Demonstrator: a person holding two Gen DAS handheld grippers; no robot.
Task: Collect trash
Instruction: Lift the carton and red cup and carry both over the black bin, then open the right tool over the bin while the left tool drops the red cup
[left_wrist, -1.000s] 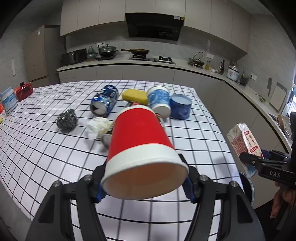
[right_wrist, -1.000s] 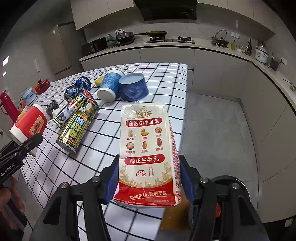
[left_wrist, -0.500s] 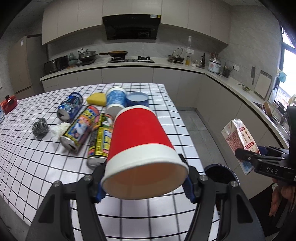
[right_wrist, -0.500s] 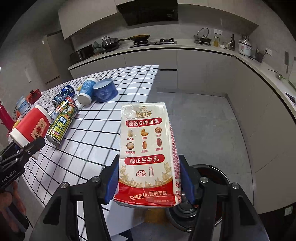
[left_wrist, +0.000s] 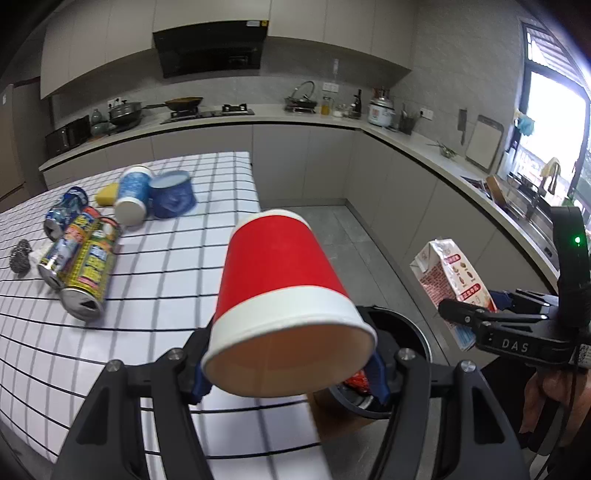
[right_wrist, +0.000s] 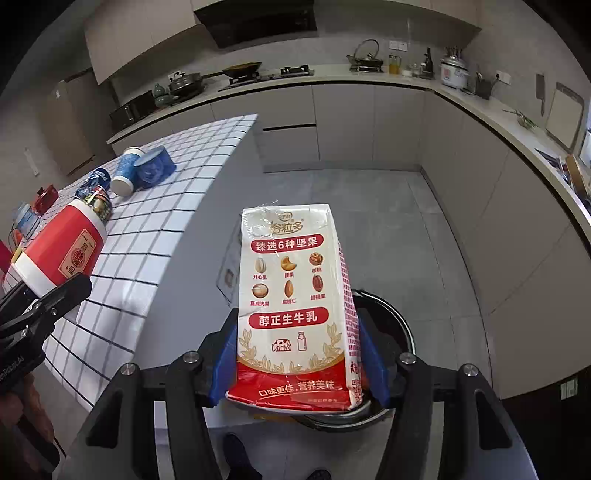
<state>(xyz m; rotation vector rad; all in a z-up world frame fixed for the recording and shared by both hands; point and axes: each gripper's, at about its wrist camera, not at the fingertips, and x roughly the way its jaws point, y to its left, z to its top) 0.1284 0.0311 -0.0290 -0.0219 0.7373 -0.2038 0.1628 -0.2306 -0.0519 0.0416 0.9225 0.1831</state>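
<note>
Left gripper clamps red paper cup; right gripper clamps white-and-red milk carton above round black bin.

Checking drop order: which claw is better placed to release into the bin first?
Right, probably. Its carton sits directly over the bin; the left claw's cup is partly above the table.

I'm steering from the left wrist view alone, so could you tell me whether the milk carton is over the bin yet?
Observer: Yes, the milk carton sits in front of the bin, covering its left part.
Operator: Is it gripped firmly?
Observer: The right gripper has blue pads against both its sides, near the bottom.
Operator: Anything on my red cup I can't see?
Observer: The red cup has a gold-framed label on its side.
</note>
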